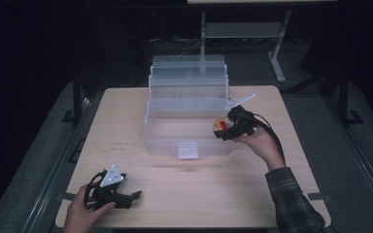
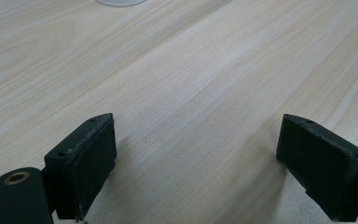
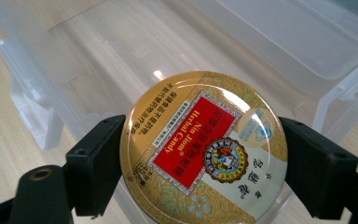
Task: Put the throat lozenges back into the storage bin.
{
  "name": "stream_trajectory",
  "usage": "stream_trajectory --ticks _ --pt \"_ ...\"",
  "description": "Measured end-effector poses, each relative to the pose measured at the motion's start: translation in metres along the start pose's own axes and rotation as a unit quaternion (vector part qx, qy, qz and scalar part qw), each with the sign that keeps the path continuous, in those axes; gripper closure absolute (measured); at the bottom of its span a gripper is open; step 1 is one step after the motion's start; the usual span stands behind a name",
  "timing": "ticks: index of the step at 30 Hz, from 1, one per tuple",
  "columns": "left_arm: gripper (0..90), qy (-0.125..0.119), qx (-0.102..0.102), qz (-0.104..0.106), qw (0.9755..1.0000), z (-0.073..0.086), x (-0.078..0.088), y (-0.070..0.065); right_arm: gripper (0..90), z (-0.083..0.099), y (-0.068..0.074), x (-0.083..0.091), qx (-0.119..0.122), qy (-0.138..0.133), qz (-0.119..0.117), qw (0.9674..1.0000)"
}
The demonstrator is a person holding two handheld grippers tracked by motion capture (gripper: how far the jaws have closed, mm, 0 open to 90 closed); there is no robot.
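Sitting between tool (image 3: 200, 172) jaws (clamped): tin (image 3: 203, 149)

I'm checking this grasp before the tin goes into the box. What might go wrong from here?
The right gripper pinches the round candy tin only at two opposite points of its curved, glossy rim, so it may swivel or slip out. It hangs at the right front wall of the clear storage box, so it might knock the wall or drop outside onto the table. The left gripper rests open far away, too distant to help.
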State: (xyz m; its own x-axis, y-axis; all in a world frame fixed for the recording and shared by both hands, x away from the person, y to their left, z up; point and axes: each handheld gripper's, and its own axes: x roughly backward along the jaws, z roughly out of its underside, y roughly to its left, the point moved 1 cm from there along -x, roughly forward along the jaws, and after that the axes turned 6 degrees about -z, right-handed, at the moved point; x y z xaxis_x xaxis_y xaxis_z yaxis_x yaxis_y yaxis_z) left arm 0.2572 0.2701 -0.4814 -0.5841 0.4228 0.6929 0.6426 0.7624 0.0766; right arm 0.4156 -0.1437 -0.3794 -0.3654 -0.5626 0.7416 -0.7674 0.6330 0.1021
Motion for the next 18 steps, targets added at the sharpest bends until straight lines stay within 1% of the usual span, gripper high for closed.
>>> stream_trajectory --ticks 3,11,18 --pt "11.1 0.0 0.0 0.0 1.0 0.0 0.0 0.0 17.8 0.0 -0.001 0.001 -0.003 -0.001 -0.002 1.0" --pt "11.0 0.0 0.0 0.0 1.0 0.0 0.0 0.0 17.8 0.001 -0.001 0.004 -0.003 -0.004 0.001 1.0" --pt "11.0 0.0 0.001 0.0 1.0 0.0 0.0 0.0 17.4 0.004 0.001 0.015 -0.001 -0.009 0.001 1.0"
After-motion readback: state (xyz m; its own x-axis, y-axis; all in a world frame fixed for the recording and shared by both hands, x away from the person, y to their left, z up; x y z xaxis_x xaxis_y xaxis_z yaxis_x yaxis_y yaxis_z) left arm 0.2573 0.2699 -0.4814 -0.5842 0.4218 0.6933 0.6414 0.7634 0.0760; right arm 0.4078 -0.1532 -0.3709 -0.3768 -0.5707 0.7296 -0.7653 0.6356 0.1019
